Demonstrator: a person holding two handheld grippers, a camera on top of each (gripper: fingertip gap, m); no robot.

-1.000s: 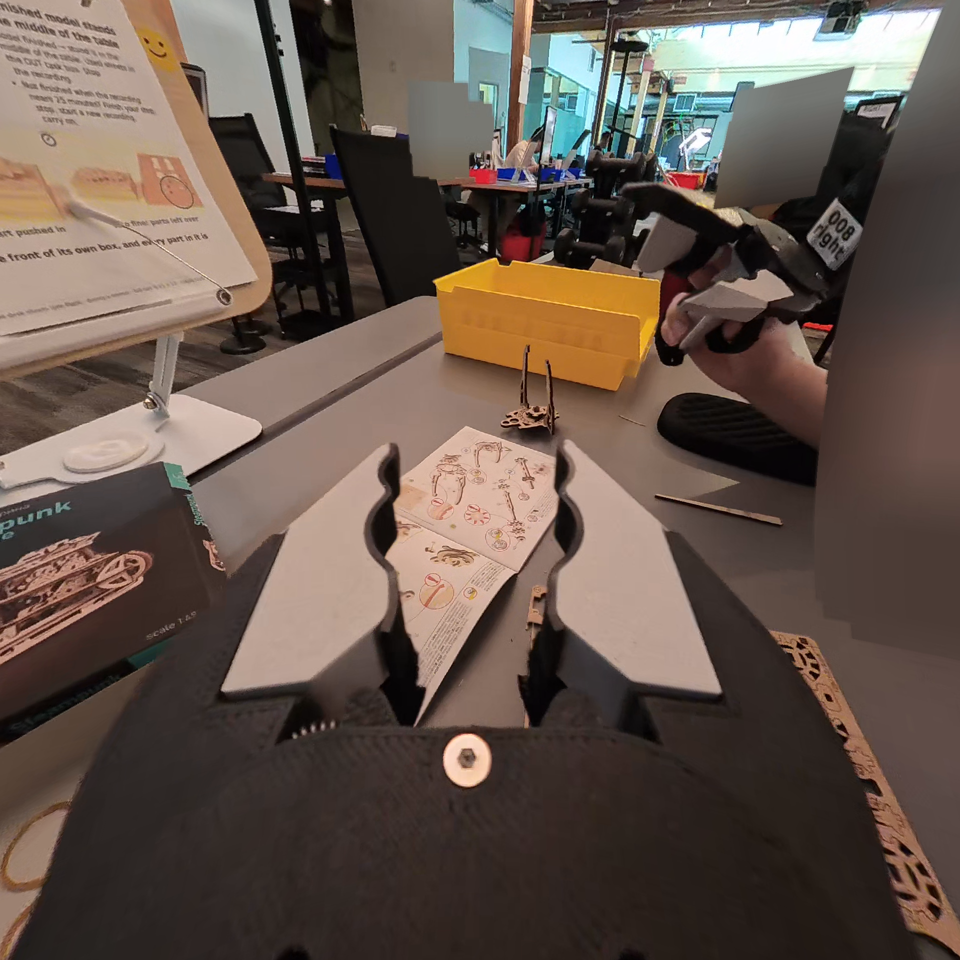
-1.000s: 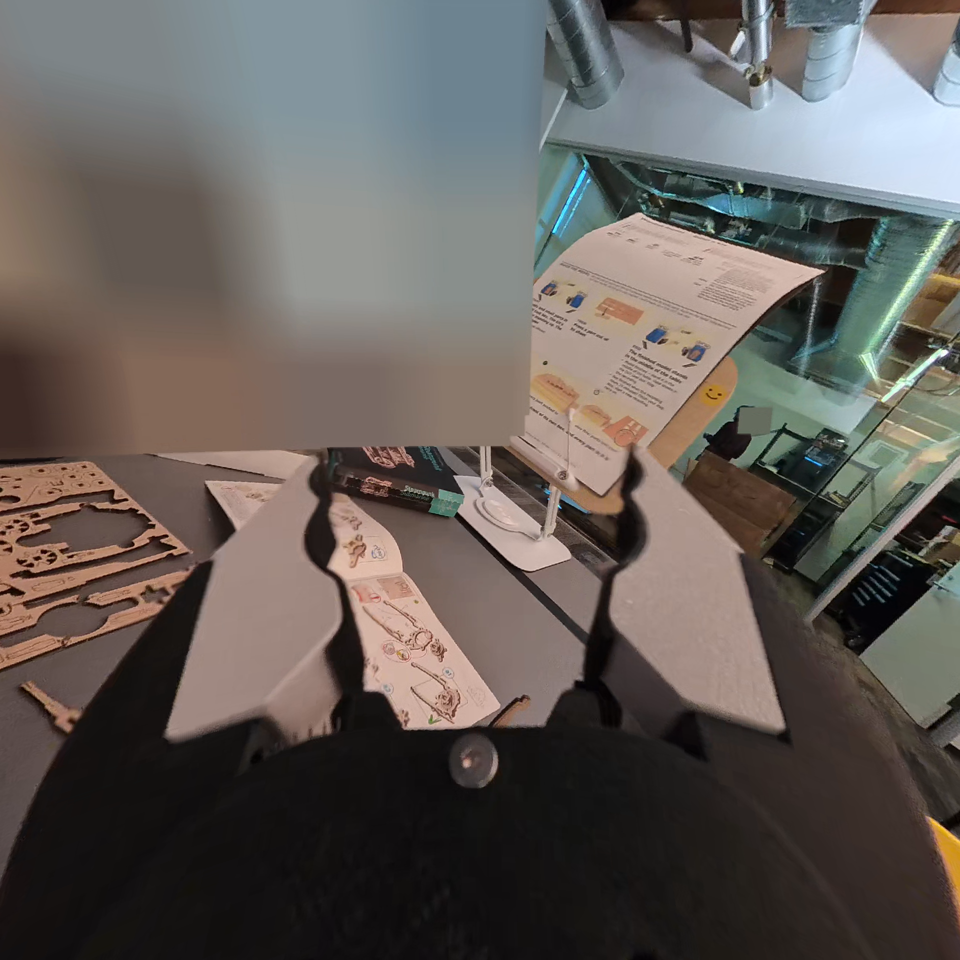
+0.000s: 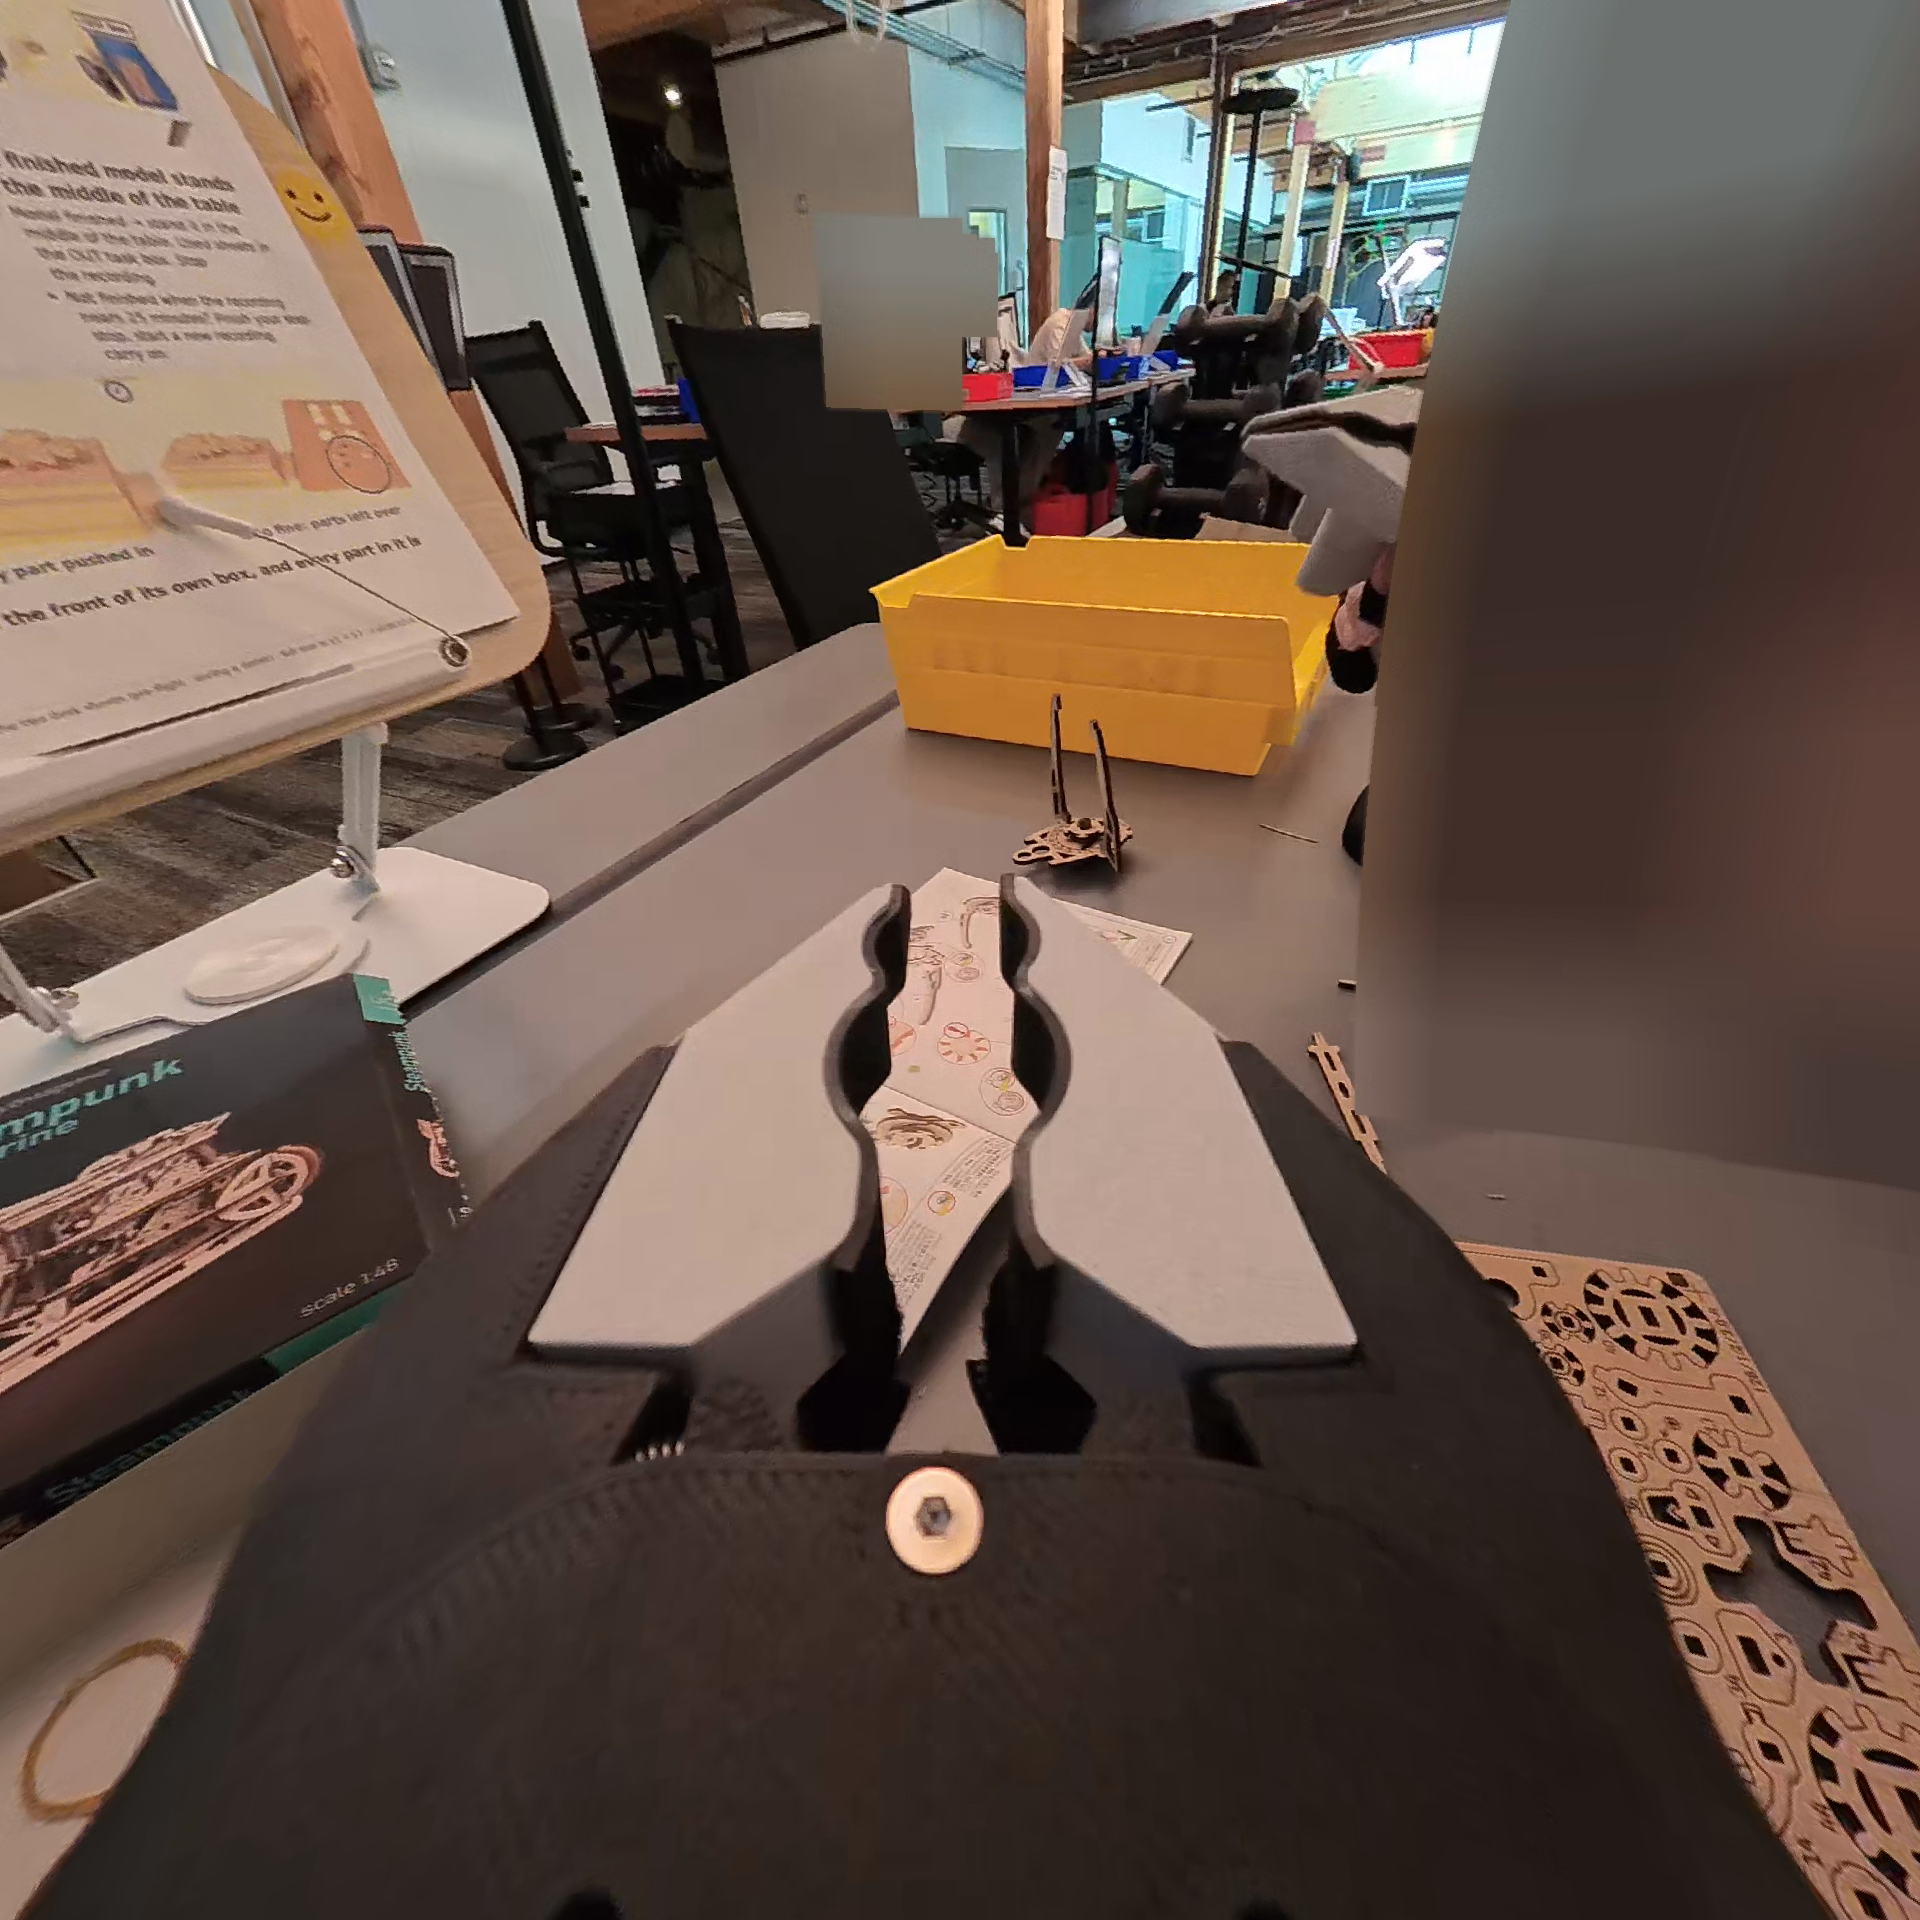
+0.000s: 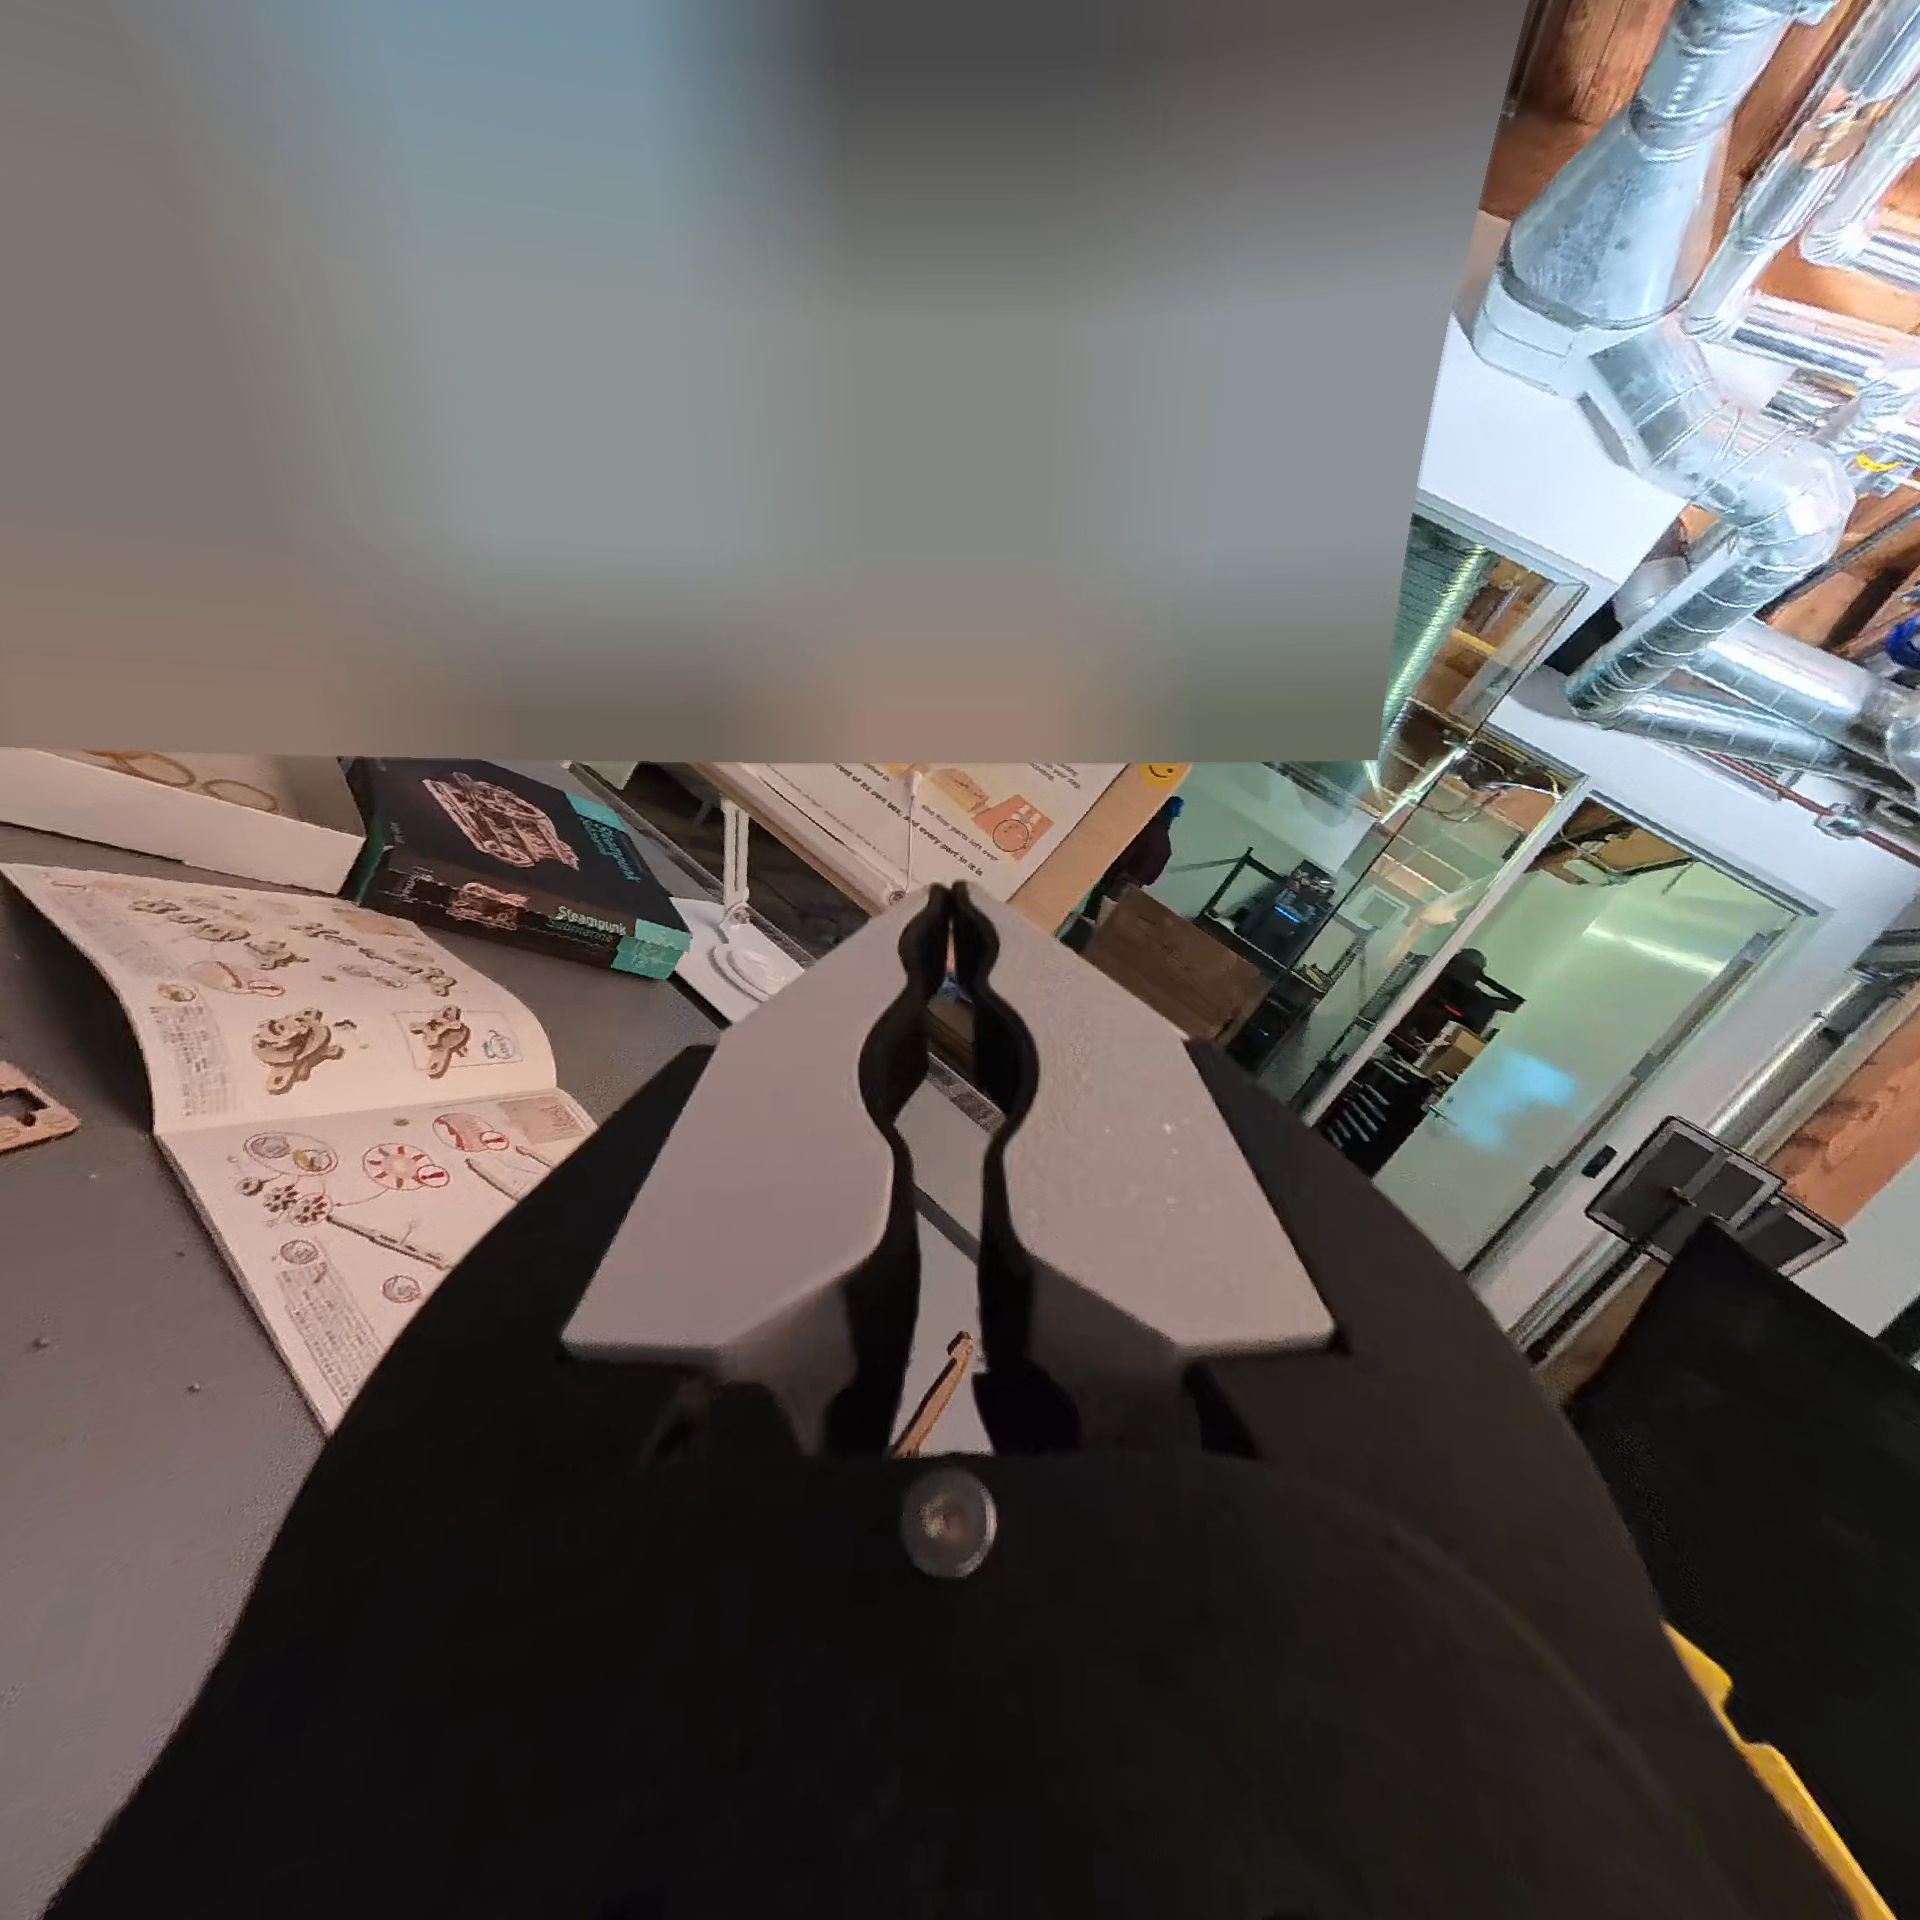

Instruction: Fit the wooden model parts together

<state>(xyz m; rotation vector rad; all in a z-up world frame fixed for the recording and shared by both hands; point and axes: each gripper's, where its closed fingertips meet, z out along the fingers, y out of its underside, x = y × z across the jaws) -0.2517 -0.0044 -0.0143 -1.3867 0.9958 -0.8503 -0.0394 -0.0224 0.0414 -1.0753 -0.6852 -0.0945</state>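
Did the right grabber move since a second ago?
Yes. The right gripper swung left and tipped down: the dark model box sits higher in its view now, and the jaws have closed.

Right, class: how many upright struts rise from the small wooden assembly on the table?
2. Both stand on the assembly, before the yellow bin: left strut and right strut, side by side, leaning slightly. Only one view shows them, so others may be hidden.
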